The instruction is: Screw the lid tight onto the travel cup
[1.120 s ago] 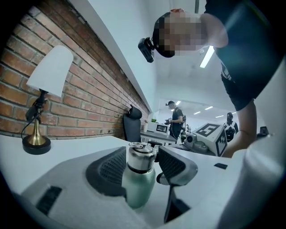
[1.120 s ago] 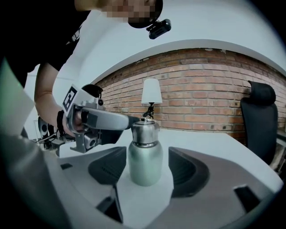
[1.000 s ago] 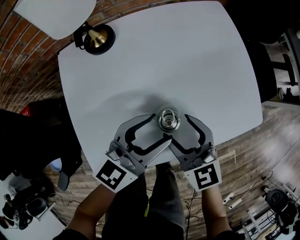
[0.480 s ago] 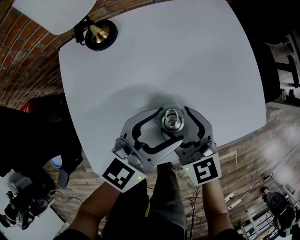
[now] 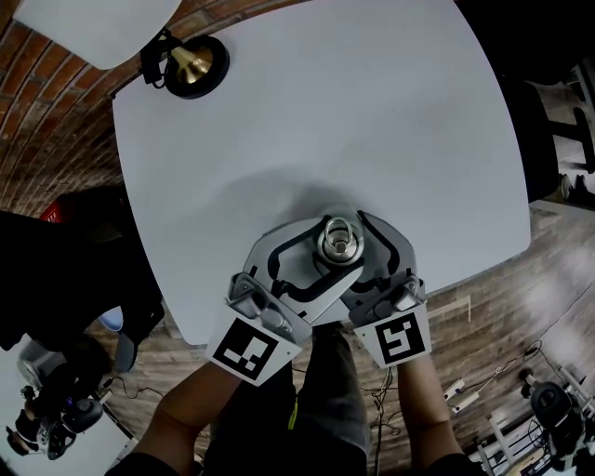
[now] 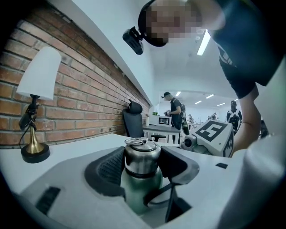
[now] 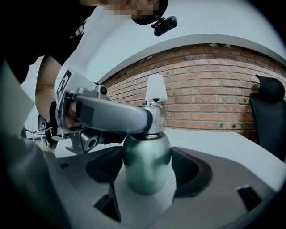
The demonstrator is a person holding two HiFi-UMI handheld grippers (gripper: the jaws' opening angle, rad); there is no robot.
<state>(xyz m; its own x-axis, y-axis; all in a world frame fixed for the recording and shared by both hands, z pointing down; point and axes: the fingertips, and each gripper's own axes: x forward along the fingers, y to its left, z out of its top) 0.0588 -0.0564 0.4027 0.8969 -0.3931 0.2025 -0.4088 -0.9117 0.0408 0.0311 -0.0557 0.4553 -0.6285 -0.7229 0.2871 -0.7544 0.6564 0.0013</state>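
The green travel cup [image 7: 147, 165] stands near the table's front edge, with its steel lid [image 5: 338, 239] on top. From the left, my left gripper [image 5: 325, 249] reaches in at lid height. Its jaws are closing, and in the left gripper view both pads [image 6: 111, 167] lie against the lid [image 6: 142, 154]. My right gripper [image 5: 361, 249] comes from the right, lower down. Its jaws stand wide apart on either side of the cup's body, close to it, with no clear press showing. In the right gripper view the left gripper's finger [image 7: 111, 118] crosses in front of the lid.
A lamp with a brass base [image 5: 193, 67] and a white shade [image 5: 93, 23] stands at the far left corner of the white table [image 5: 372, 112]. The table's front edge runs just behind the grippers. A brick wall and an office chair [image 7: 268, 112] lie beyond.
The left gripper has swung round the lid and its marker cube has shifted right. The right gripper's jaws have spread a little. The cup has stayed almost where it was.
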